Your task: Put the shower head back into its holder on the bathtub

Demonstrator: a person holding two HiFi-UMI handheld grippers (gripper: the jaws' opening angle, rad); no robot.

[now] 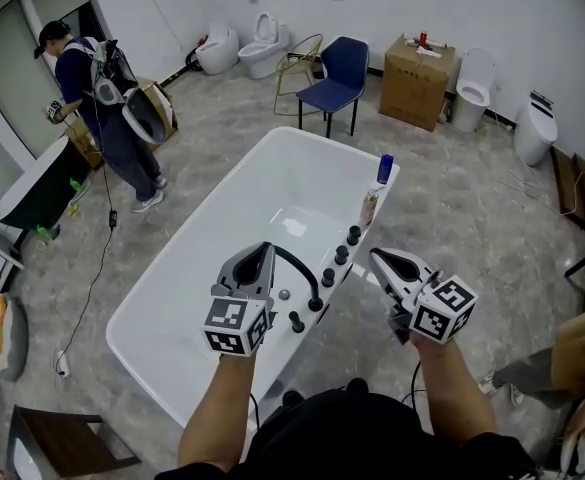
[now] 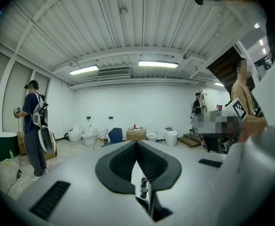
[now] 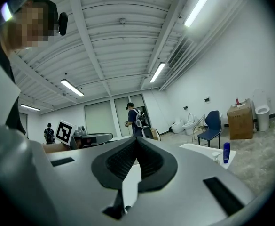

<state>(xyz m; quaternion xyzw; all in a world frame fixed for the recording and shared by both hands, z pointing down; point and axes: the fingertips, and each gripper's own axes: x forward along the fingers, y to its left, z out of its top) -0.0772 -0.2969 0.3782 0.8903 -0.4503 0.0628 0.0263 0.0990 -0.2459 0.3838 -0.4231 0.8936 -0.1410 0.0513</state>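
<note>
The white bathtub (image 1: 172, 298) stands in front of me, with a row of black knobs (image 1: 334, 265) along its near right rim. A curved black spout (image 1: 300, 268) arches over that rim. I cannot pick out the shower head for certain among these black fittings. My left gripper (image 1: 260, 253) hovers over the tub just left of the spout, shut with nothing between its pads (image 2: 149, 161); two black knobs (image 2: 143, 186) show below them. My right gripper (image 1: 376, 256) hangs just outside the rim to the right of the knobs, also shut and empty (image 3: 137, 142).
A blue bottle (image 1: 384, 169) and a smaller bottle (image 1: 370, 208) stand on the tub's far right corner. Behind are a blue chair (image 1: 337, 83), a cardboard box (image 1: 417, 78) and several toilets. One person (image 1: 102, 98) stands at the far left, another (image 1: 572, 368) at the lower right.
</note>
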